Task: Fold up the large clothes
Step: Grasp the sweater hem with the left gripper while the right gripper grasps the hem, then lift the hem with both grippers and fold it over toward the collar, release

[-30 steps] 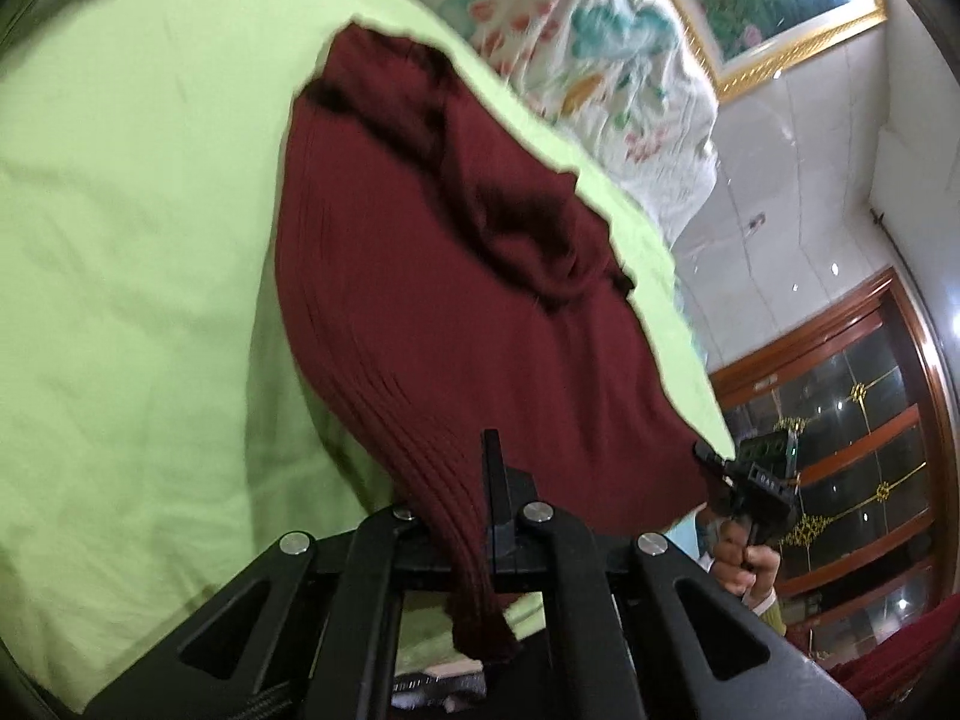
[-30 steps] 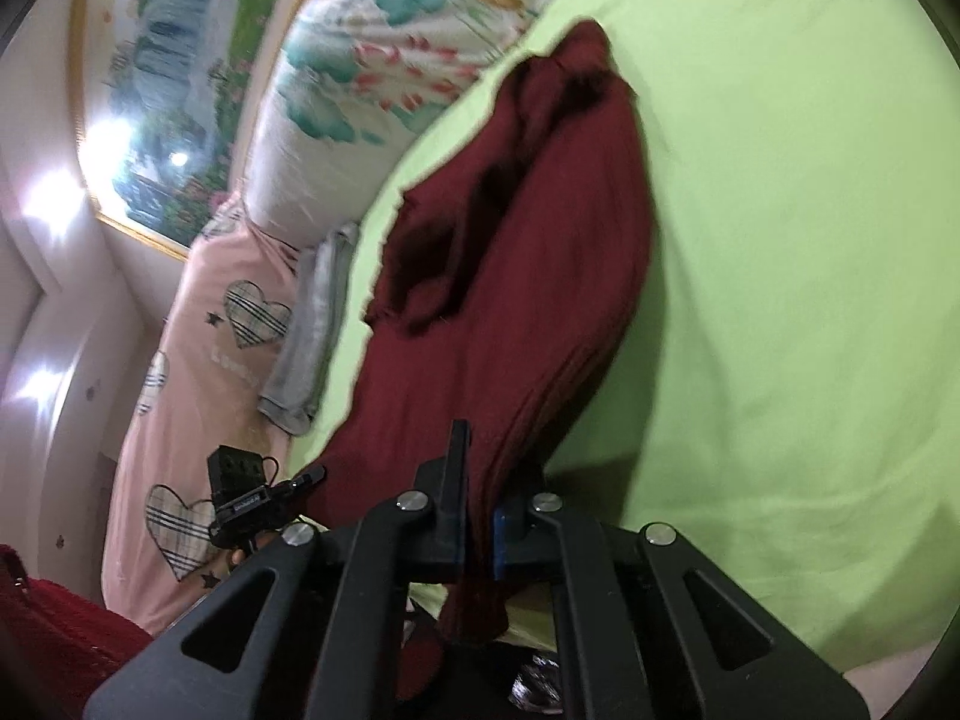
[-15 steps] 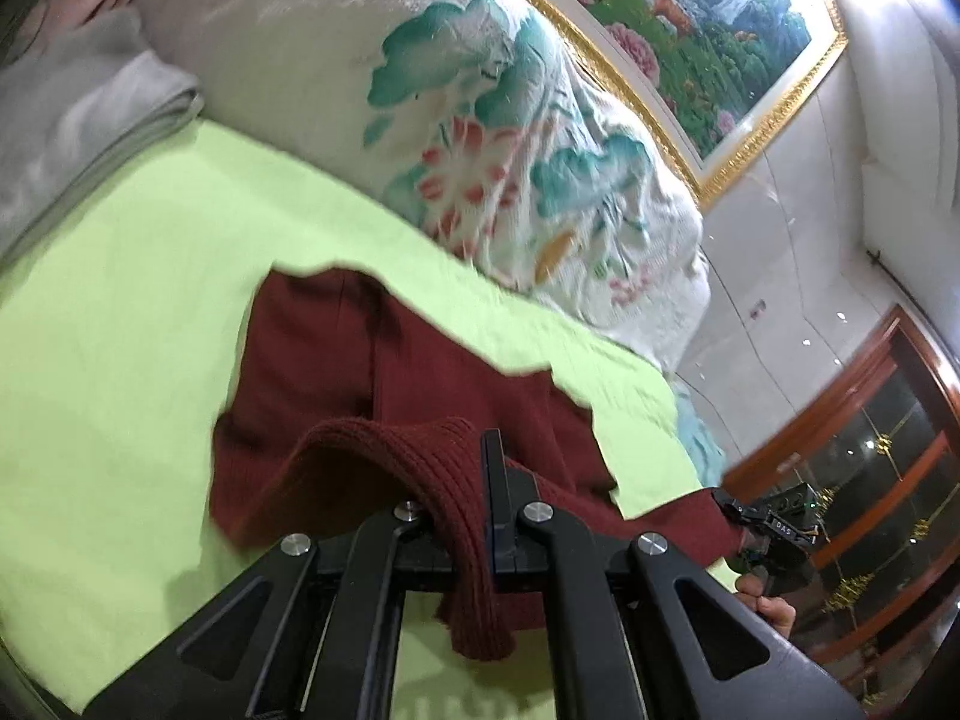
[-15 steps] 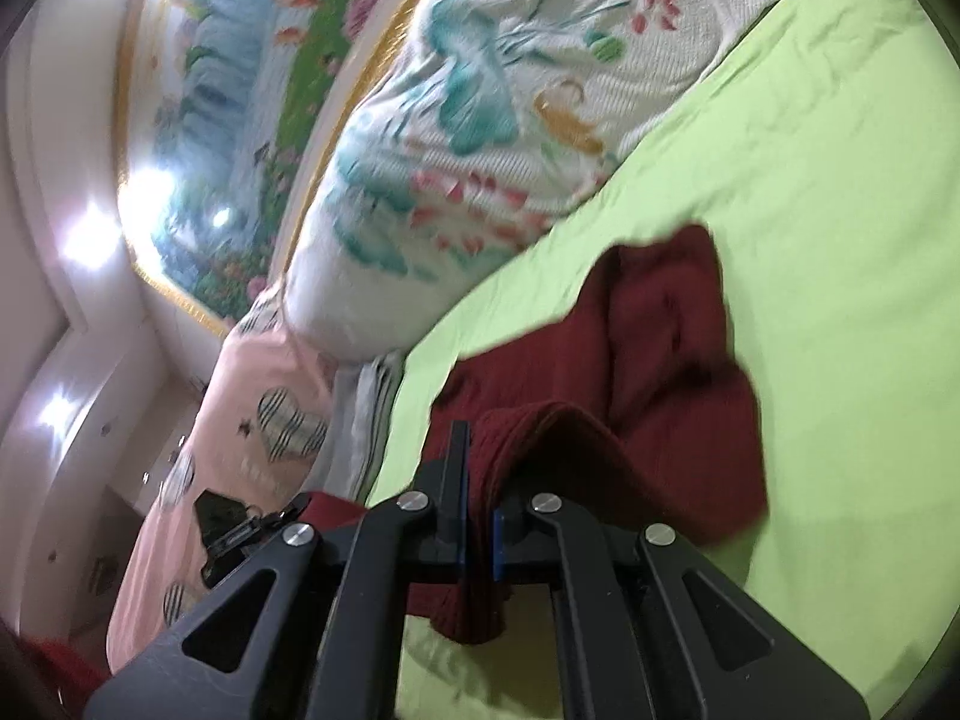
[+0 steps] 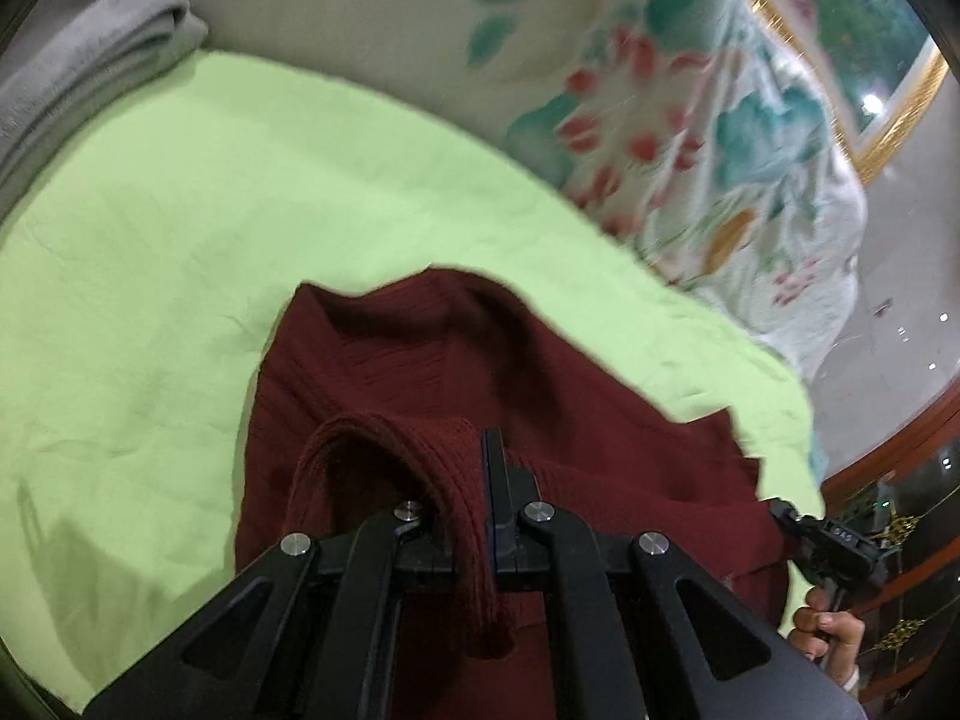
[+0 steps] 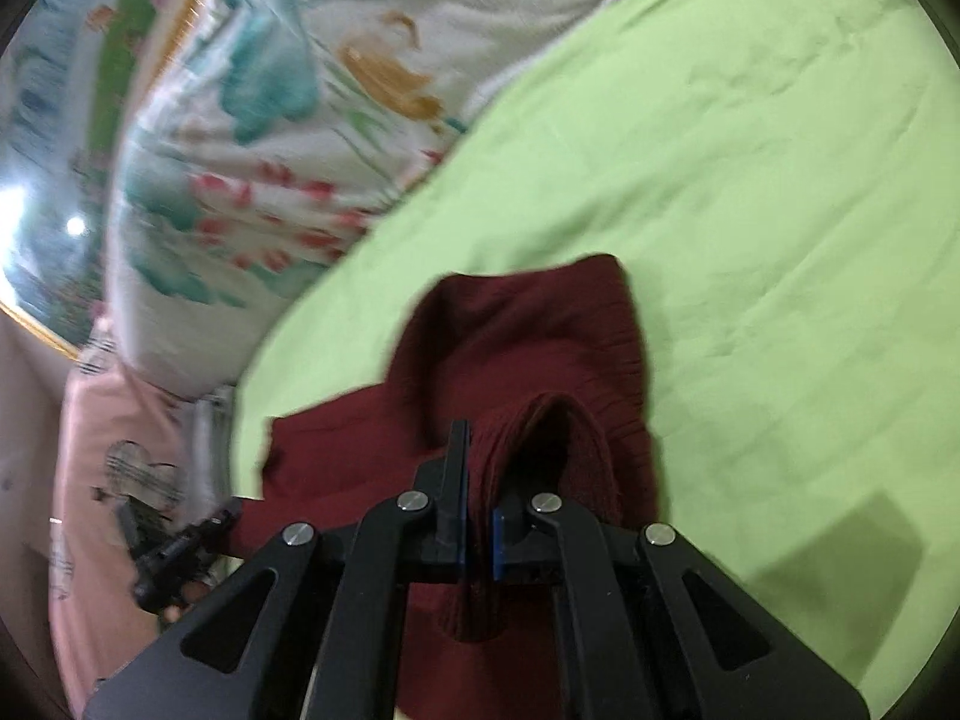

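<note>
Fold in progress, judged partway through. Dark red ribbed knit garment (image 5: pixel 498 372) spread on the light green bed sheet (image 5: pixel 150 240), one ribbed edge lifted at two points and arched back over the rest of the cloth. Left gripper (image 5: pixel 465 516) pinched closed on a roll of that edge, cloth bunched between the fingers and hanging just below them. Right gripper (image 6: pixel 477 516) likewise clamped narrow on the knit, a loop of fabric standing just ahead of its fingertips. Far part of the garment flat on the sheet beyond both sets of fingers — no crease pressed down yet. Left to do, by estimate: carrying the held edge across, laying it flat, releasing, then any further folds. Shape of the final stack not yet visible.

Counts:
- knit garment — one
- grippers — two, each also visible small at the edge of the other's view
- bare hand (image 5: pixel 831 639) — one seen, on the right gripper's handle
- floral quilt (image 6: pixel 270 120) — one, well beyond the fingers
- folded grey cloth (image 5: pixel 78 60) — one, far left of the left fingers
- pink heart-print bedding (image 6: pixel 102 420) — one, left of the right fingers
- gilt-framed painting (image 5: pixel 852 18) — one, blurred
</note>
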A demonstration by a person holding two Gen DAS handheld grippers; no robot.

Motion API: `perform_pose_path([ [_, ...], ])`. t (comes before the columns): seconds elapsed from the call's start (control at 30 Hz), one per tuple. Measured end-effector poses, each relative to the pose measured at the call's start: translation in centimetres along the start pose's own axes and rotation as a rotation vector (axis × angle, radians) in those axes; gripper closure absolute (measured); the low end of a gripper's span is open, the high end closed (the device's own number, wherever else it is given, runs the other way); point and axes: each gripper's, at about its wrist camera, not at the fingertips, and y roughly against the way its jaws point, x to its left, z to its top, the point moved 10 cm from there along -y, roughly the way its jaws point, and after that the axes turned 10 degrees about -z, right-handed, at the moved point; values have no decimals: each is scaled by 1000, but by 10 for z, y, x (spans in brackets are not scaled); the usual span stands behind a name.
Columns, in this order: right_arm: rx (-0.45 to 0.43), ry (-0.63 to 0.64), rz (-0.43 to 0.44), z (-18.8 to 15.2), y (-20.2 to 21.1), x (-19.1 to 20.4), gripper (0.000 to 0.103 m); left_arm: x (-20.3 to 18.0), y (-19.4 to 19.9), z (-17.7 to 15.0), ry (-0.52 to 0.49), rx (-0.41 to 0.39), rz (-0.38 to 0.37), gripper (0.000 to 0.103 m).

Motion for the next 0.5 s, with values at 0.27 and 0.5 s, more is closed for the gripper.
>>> perform_pose_path([
  [0.27,37,-86,89,2,4,-14,92,16,-2,-23,38,52,-66,75],
  [0.5,-48,-38,146,-12,58,4,82,-43,42,-66,-27,39,-210,62],
])
